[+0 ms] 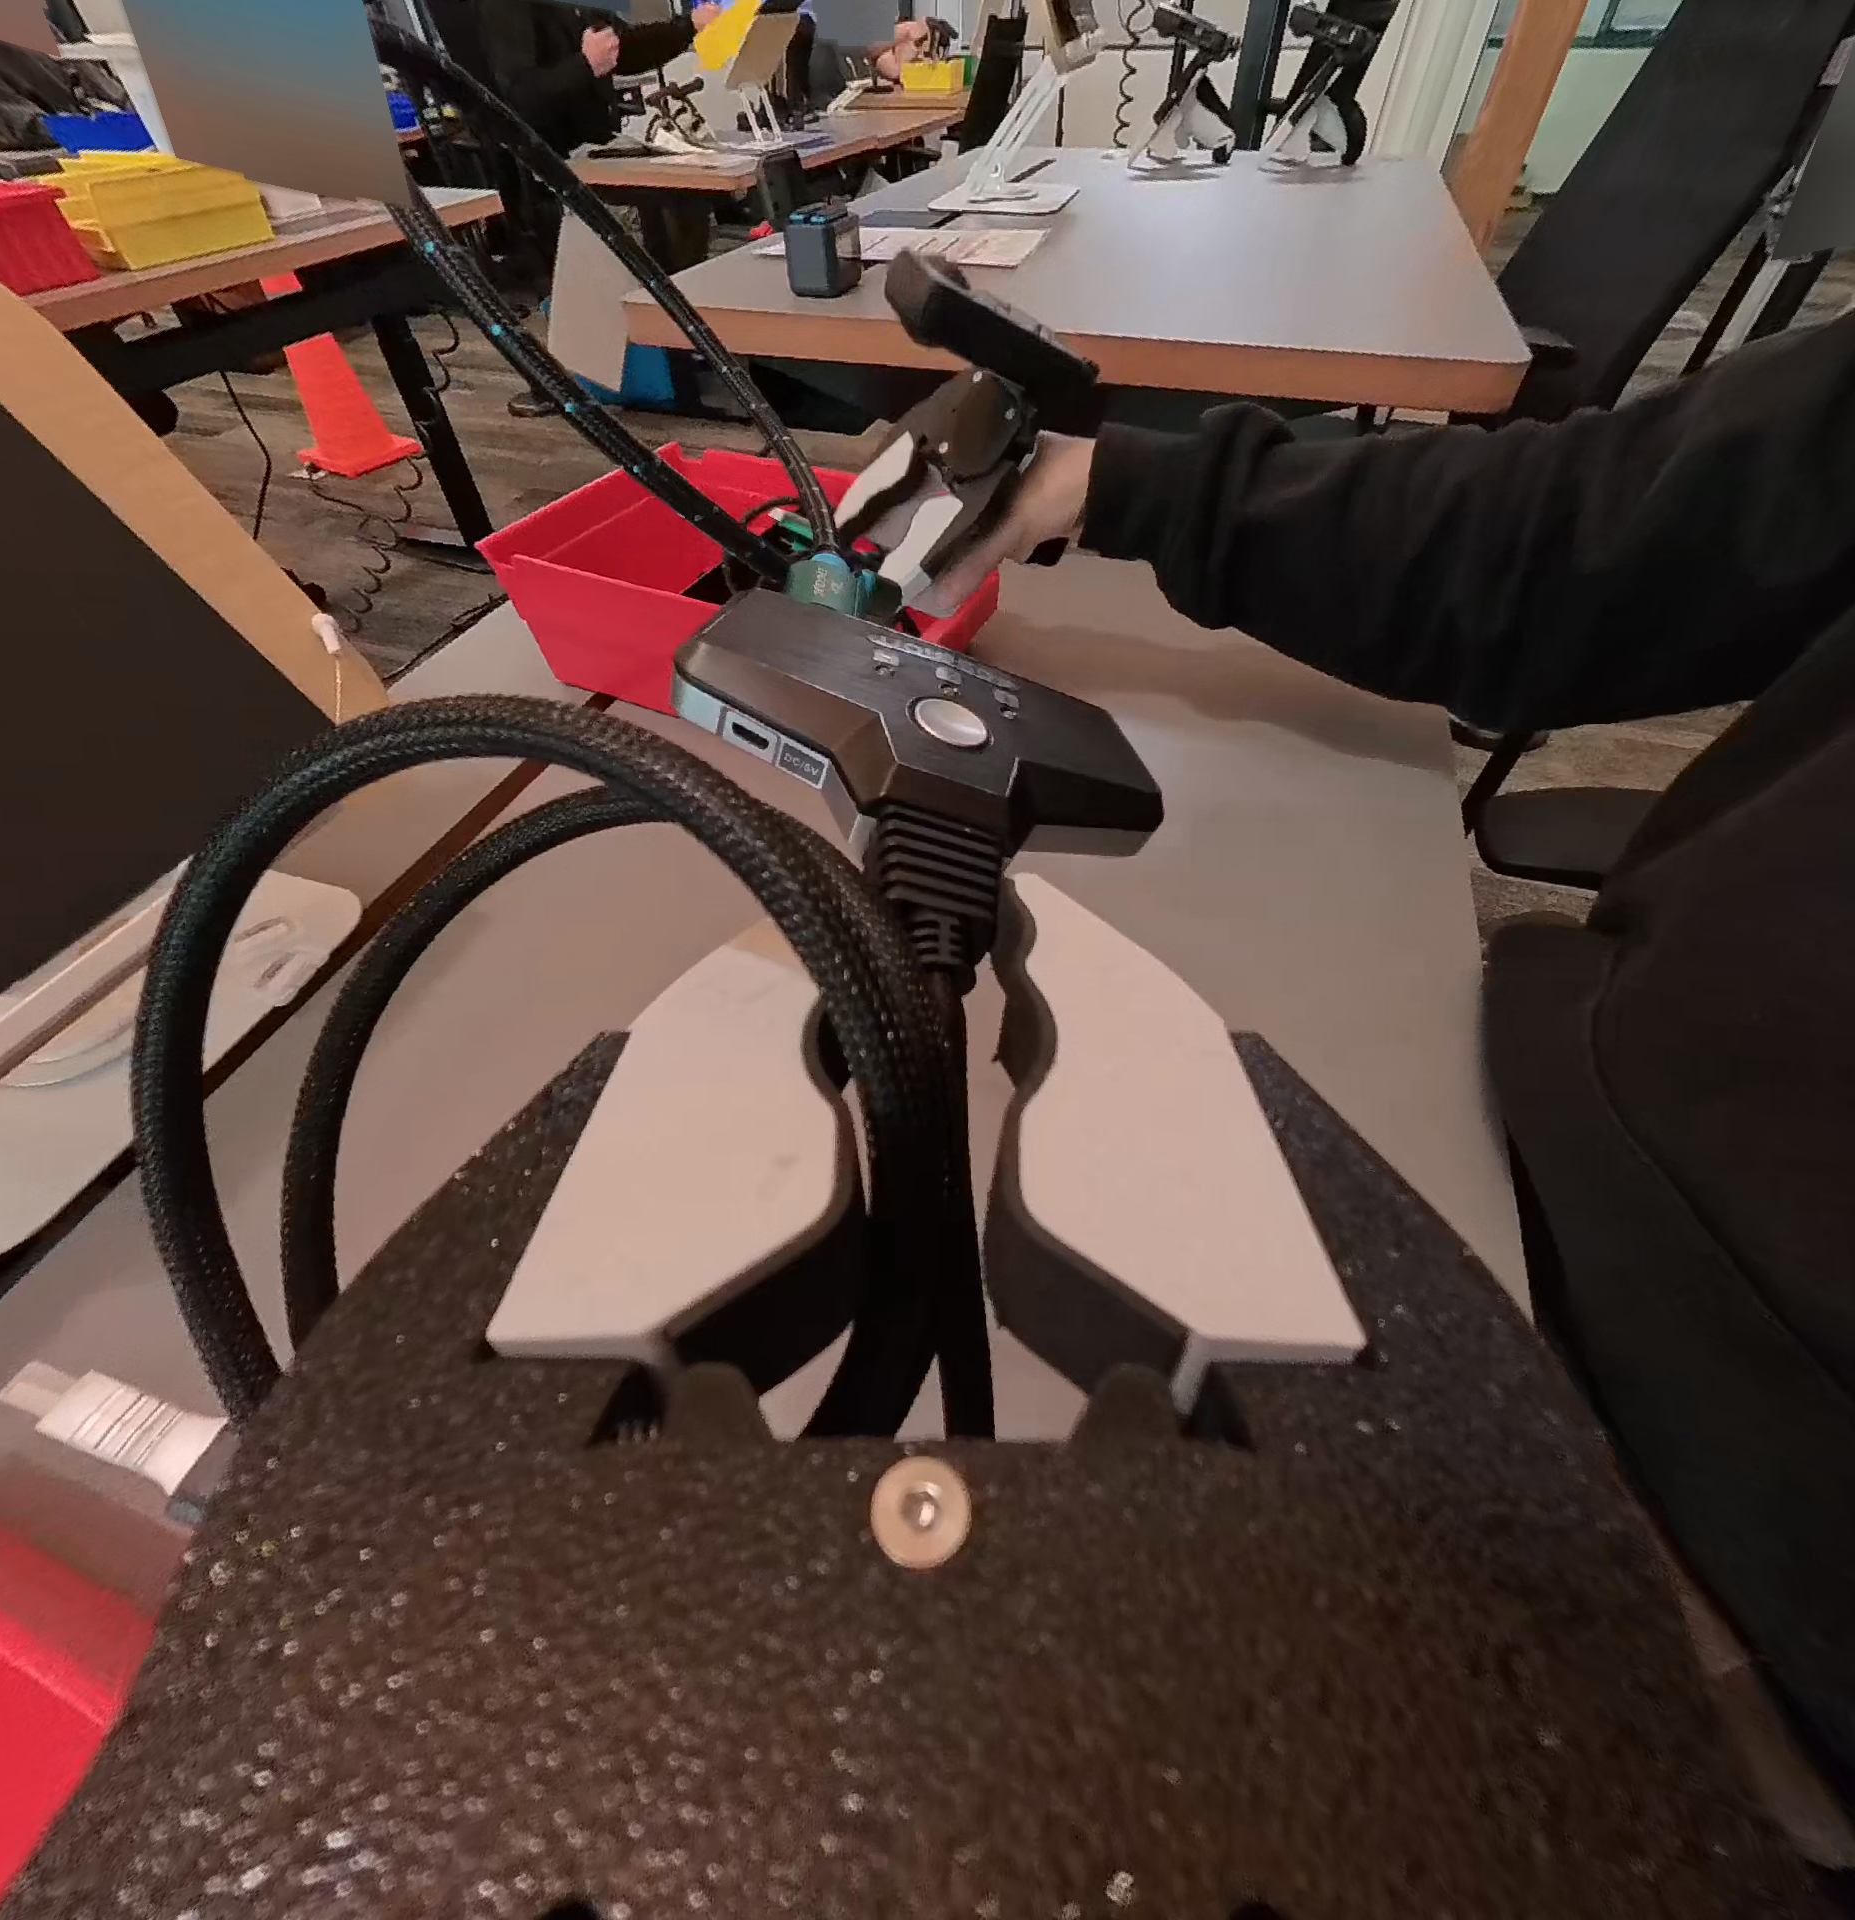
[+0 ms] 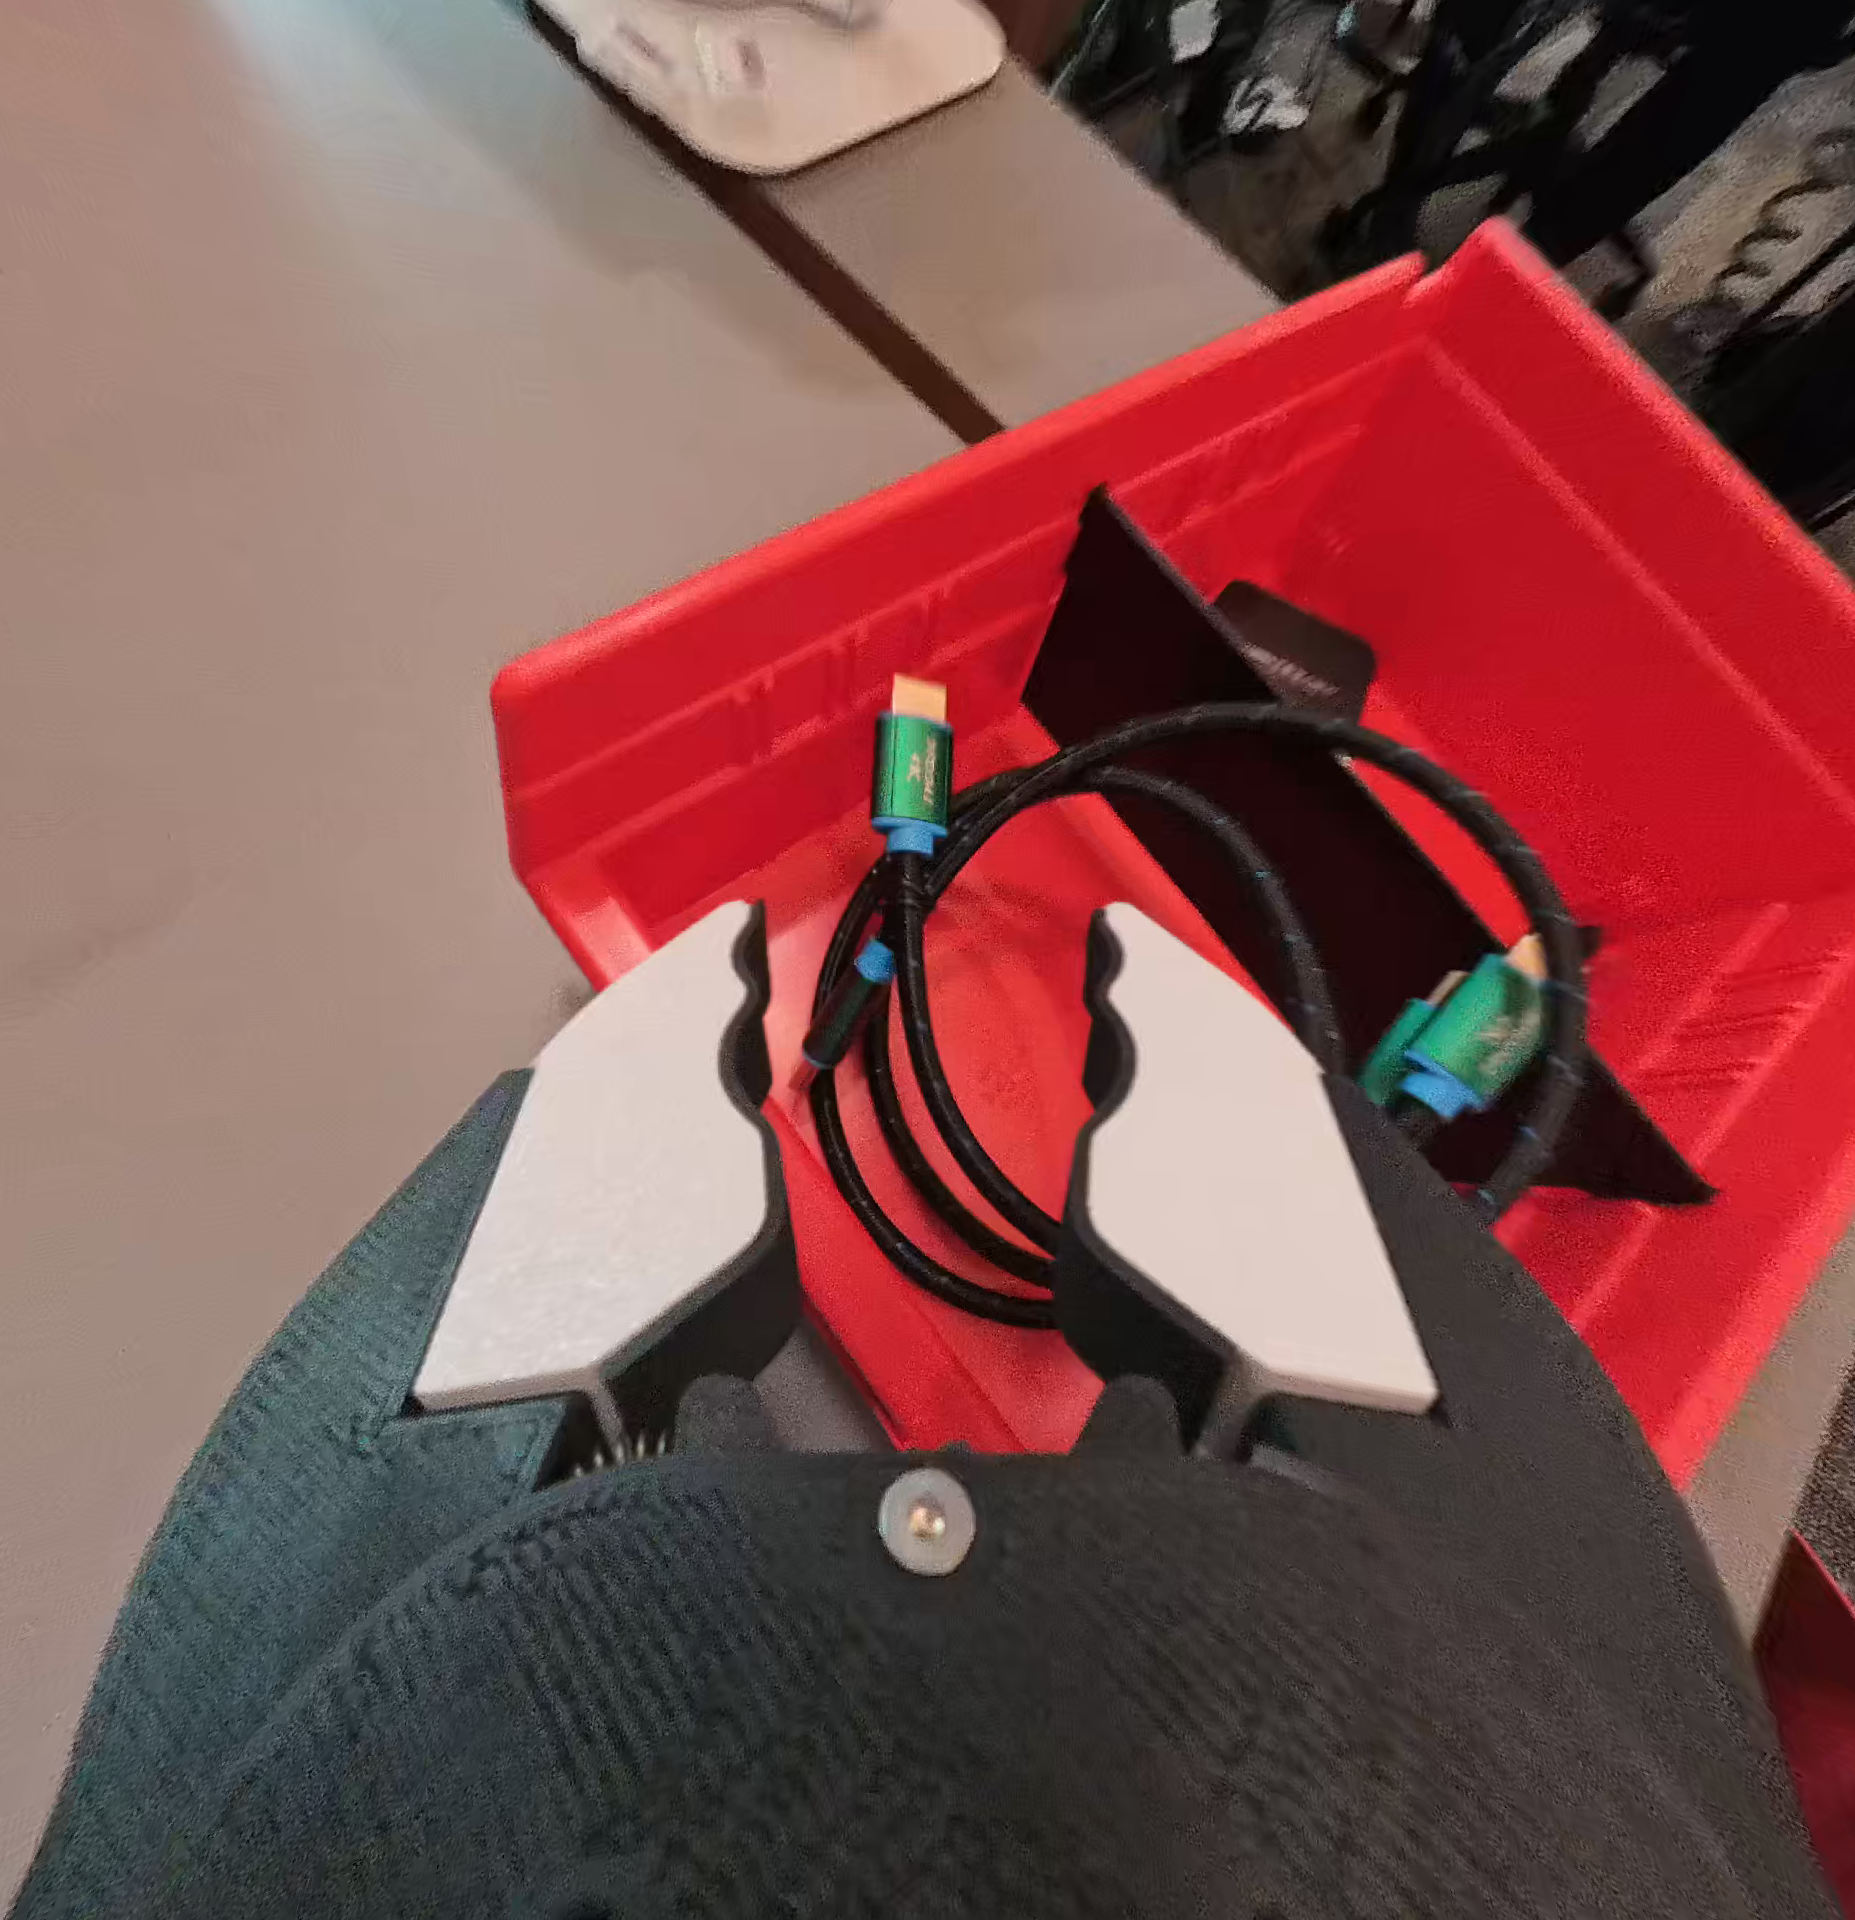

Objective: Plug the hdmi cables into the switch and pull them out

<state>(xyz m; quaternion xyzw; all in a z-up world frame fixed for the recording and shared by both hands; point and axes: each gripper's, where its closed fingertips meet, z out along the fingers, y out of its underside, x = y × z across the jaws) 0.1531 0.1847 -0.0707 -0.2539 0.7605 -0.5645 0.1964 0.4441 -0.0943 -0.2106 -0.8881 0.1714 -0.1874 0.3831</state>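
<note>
The black HDMI switch (image 1: 918,717) is held up over the grey table by its thick braided lead (image 1: 892,1039). My left gripper (image 1: 933,966) is shut on that lead just behind the ribbed strain relief. A green HDMI plug (image 1: 835,592) sits in the switch's far side, and its cables run up and left. My right gripper (image 2: 928,925) is open and empty, hovering over a red bin (image 2: 1629,623). It also shows in the left wrist view (image 1: 902,540). A coiled HDMI cable (image 2: 933,1143) lies in the bin with one green plug (image 2: 910,764) at the left and two more green plugs (image 2: 1463,1029) at the right.
A black divider (image 2: 1141,623) stands across the bin. The bin (image 1: 590,592) sits at the table's far edge, behind the switch. A white stand base (image 1: 123,997) and a brown board (image 1: 123,468) are at the left. A person's dark sleeve (image 1: 1422,520) reaches in from the right.
</note>
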